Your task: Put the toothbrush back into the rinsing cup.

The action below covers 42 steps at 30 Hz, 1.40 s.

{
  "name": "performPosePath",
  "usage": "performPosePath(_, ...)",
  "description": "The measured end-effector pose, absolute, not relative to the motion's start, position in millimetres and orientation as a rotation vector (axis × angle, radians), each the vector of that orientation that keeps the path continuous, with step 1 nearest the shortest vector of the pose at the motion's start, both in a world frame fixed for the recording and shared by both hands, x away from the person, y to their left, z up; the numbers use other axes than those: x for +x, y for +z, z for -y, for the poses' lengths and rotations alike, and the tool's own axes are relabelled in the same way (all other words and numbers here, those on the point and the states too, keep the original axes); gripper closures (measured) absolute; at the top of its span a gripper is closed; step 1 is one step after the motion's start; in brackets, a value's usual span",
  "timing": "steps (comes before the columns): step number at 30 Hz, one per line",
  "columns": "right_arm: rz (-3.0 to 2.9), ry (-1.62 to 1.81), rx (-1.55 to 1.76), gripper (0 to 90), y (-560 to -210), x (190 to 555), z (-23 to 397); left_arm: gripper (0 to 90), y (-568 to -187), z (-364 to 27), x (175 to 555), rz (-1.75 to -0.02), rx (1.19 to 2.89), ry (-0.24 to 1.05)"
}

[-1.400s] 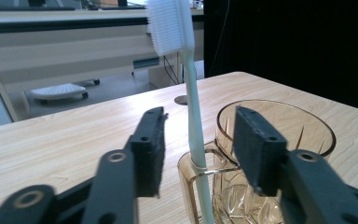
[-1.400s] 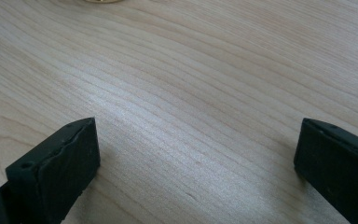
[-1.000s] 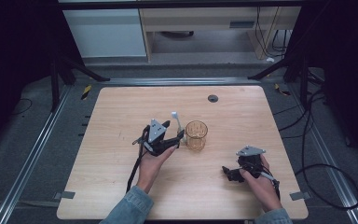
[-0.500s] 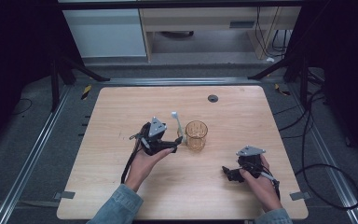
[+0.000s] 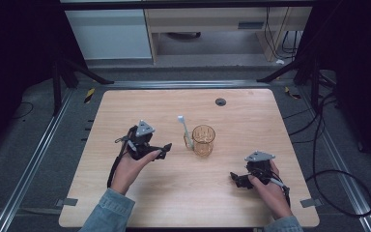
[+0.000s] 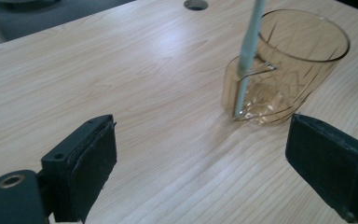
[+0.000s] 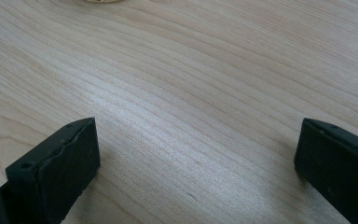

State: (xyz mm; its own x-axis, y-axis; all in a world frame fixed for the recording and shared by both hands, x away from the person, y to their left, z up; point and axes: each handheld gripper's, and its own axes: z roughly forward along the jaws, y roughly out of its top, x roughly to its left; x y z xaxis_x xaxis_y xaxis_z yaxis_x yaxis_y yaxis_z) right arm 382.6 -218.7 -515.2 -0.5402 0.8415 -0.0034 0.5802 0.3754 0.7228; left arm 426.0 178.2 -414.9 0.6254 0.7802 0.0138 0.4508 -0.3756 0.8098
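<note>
An amber glass cup [image 5: 204, 140] stands upright near the middle of the wooden table [image 5: 251, 116]. A pale thin stick [image 5: 184, 128] with a white head rises slanted at the cup's left side. In the left gripper view the cup [image 6: 289, 60] and the stick [image 6: 249, 51] are ahead and to the right. My left gripper [image 5: 166, 147] is left of the cup and apart from it. Its jaws have just been opening and now stand open [image 6: 200, 168] over bare wood with nothing between them. My right gripper [image 5: 236, 179] rests low at the front right, open [image 7: 196, 168] and empty.
A dark round grommet hole [image 5: 221, 102] sits in the table's far side. Metal rails [image 5: 34, 159] flank the table. A white cabinet [image 5: 108, 34] and a low shelf stand beyond it, and cables [image 5: 338, 193] lie on the floor at the right.
My left gripper has pulled back to the left, away from the cup and stick, and its jaws have widened. The stick stays at the cup. The right hand has kept still.
</note>
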Motion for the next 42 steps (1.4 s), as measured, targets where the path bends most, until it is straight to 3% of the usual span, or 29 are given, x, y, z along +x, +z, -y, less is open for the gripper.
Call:
performPosePath(20, -2.268, 0.967, 1.240, 0.3, -515.1, 382.5, 218.6, 8.1, -410.9, -254.9, 439.4, -1.160, 2.024, 0.574)
performPosePath(31, -2.268, 0.967, 1.238, 0.4, -515.2, 382.5, 218.6, 8.7, -445.6, -290.8, 454.0, -1.328, 2.056, 0.559)
performPosePath(42, -2.269, 0.968, 1.239, 0.4, -515.2, 382.5, 218.6, 7.1, -478.7, -305.7, 463.8, -1.361, 2.074, 0.506)
